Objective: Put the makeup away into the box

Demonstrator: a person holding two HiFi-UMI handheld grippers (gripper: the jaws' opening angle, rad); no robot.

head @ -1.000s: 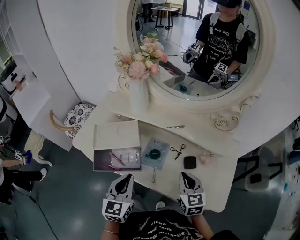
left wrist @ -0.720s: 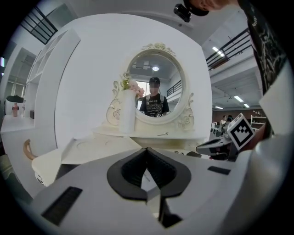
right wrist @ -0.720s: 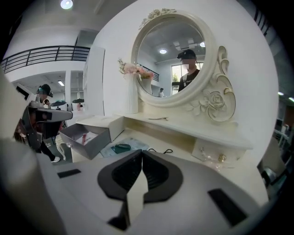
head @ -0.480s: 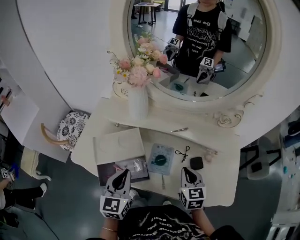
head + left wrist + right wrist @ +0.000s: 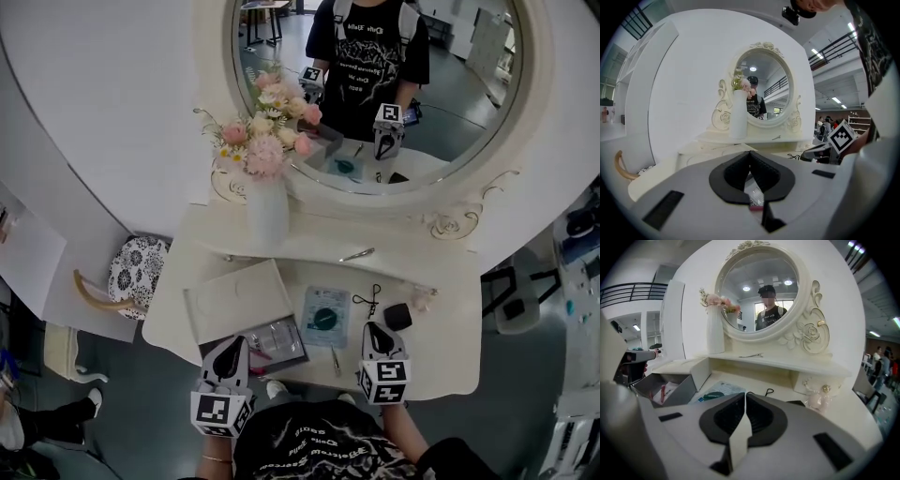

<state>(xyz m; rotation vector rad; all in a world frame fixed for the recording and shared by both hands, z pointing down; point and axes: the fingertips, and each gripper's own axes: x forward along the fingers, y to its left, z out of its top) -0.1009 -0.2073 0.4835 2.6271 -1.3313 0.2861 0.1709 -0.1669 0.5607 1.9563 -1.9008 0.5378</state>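
Editor: Table first. What lies where?

Photographer: Cream dressing table under a round mirror. A white vase of pink flowers stands at the back left, on the raised shelf, and a metal hair clip lies mid-shelf. The box sits open at the front left corner of the surface, its lid flat behind a grey tray with a clear packet inside. Outside it are a teal-printed packet mid-surface, just beside the box, and a thin stick near the front edge. An eyelash curler, a black compact and a small pink item lie toward the right.

Editor: And the tools?

Photographer: Left gripper hangs over the box's front edge. Right gripper hangs over the surface's front edge, near the compact. Both have their jaws pressed together, with nothing between them.

Editor: The room?

Photographer: Grey floor, a patterned stool left of the table, a curved white wall behind. The mirror shows a person in a black printed T-shirt, a gripper in each hand.
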